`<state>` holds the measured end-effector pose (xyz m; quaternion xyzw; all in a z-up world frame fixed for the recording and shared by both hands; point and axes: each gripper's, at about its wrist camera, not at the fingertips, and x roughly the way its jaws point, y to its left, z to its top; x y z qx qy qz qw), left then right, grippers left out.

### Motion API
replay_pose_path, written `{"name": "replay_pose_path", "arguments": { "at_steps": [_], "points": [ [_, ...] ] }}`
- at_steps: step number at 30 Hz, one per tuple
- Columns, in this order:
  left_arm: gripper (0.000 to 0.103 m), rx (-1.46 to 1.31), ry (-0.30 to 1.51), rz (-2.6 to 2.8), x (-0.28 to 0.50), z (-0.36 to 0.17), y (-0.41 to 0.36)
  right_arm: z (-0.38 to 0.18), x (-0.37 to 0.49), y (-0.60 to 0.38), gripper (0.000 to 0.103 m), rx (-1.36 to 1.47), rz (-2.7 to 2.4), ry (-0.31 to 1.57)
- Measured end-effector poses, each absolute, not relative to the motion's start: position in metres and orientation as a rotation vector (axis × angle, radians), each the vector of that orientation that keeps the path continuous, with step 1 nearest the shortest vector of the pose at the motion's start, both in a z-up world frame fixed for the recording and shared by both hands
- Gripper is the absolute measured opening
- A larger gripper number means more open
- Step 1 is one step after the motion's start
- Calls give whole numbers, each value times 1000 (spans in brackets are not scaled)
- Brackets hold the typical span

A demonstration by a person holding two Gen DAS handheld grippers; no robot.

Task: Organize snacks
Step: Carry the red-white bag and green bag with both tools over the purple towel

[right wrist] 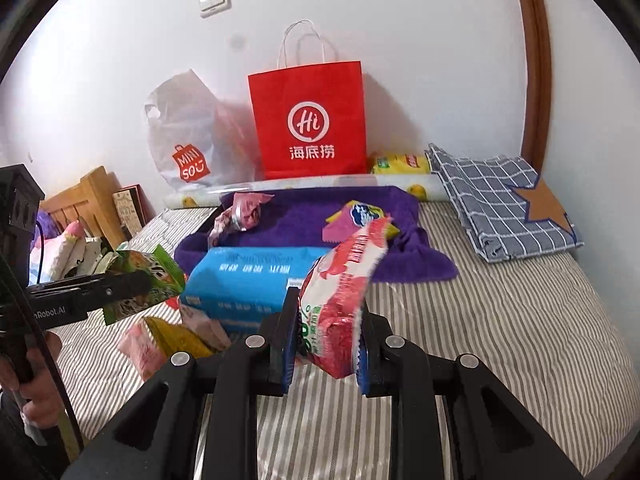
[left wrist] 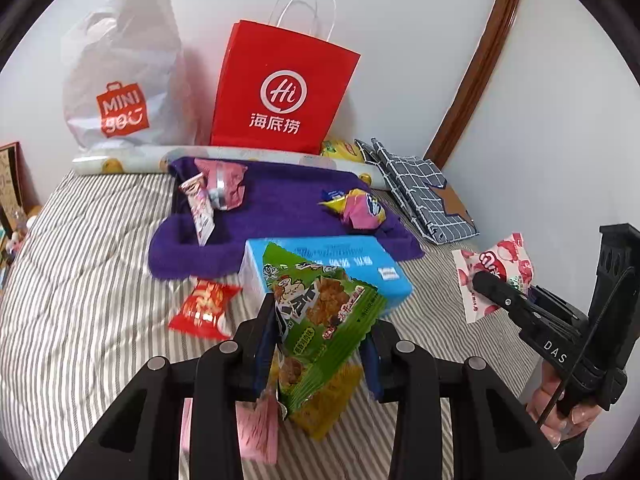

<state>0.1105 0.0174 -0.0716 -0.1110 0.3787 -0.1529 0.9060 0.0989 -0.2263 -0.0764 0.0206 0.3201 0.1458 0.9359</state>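
Observation:
My left gripper (left wrist: 320, 344) is shut on a green snack packet (left wrist: 320, 312) and holds it above the striped bed; it also shows in the right wrist view (right wrist: 140, 280). My right gripper (right wrist: 326, 340) is shut on a red-and-white snack packet (right wrist: 344, 292), also seen in the left wrist view (left wrist: 496, 272). A purple towel (left wrist: 280, 208) holds pink packets (left wrist: 220, 184) and a pink-yellow packet (left wrist: 360, 208). A red packet (left wrist: 204, 308), a yellow packet (left wrist: 324, 404) and a pink packet (left wrist: 256, 428) lie on the bed below the left gripper.
A blue tissue pack (left wrist: 352, 264) lies at the towel's near edge. A red paper bag (left wrist: 280, 92) and a white plastic bag (left wrist: 120, 80) stand against the wall. A folded checked cloth (right wrist: 500, 200) lies at the right. A wooden headboard (right wrist: 88, 200) is at the left.

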Motion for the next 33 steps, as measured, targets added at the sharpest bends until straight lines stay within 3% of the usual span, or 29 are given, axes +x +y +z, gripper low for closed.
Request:
{"name": "replay_pose_path", "arguments": {
  "at_steps": [20, 33],
  "points": [
    [35, -244, 758, -169, 223, -53, 39, -70, 219, -214, 24, 26, 292, 691],
    [35, -329, 818, -151, 285, -86, 58, -139, 305, -199, 20, 24, 339, 917]
  ]
}}
